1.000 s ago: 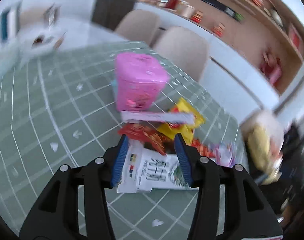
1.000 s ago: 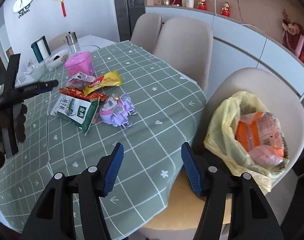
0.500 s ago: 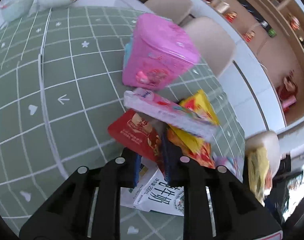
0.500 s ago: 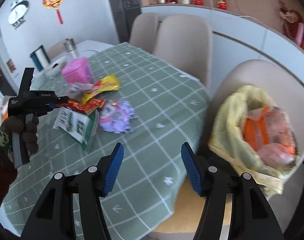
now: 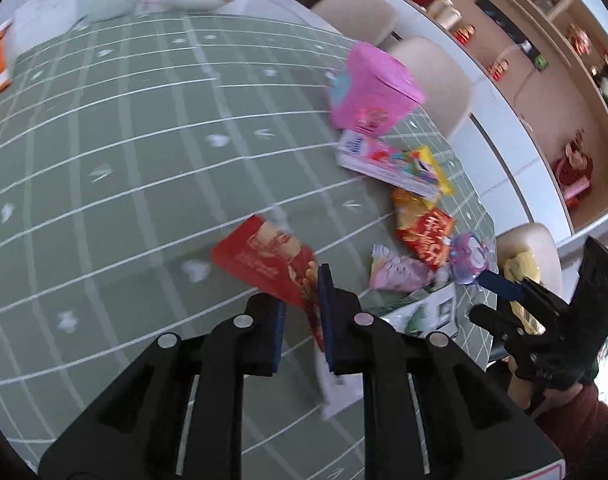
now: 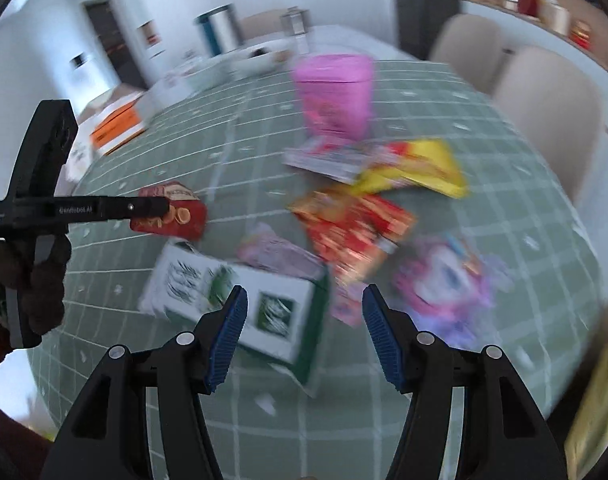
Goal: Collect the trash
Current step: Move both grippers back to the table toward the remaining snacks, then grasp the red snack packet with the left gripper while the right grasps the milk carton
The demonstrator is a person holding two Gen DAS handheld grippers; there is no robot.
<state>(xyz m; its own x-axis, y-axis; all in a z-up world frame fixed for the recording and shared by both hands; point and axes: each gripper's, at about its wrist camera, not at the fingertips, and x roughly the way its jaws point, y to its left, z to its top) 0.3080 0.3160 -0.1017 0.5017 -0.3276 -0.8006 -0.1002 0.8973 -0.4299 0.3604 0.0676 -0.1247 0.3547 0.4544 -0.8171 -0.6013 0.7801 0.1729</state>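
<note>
Left gripper (image 5: 302, 312) has a red packet (image 5: 266, 264) pinched and raised off the green table (image 5: 104, 184).

The fingers are nearly closed, clamping the packet's near edge; seen from the right side, it hangs clear above the cloth beside a white carton (image 6: 232, 304). The other litter lies in a loose heap: a pink wrapper (image 6: 276, 250), a red-orange wrapper (image 6: 355, 224), a yellow wrapper (image 6: 423, 172) and a flat booklet (image 5: 387, 166). A purple toy (image 6: 443, 280) sits beside it, a pink box (image 6: 335, 94) behind. Right gripper (image 6: 304, 334) hovers over the carton, fingers wide apart, holding nothing. A yellow bag (image 5: 521, 270) shows on a chair beyond the table edge.
</note>
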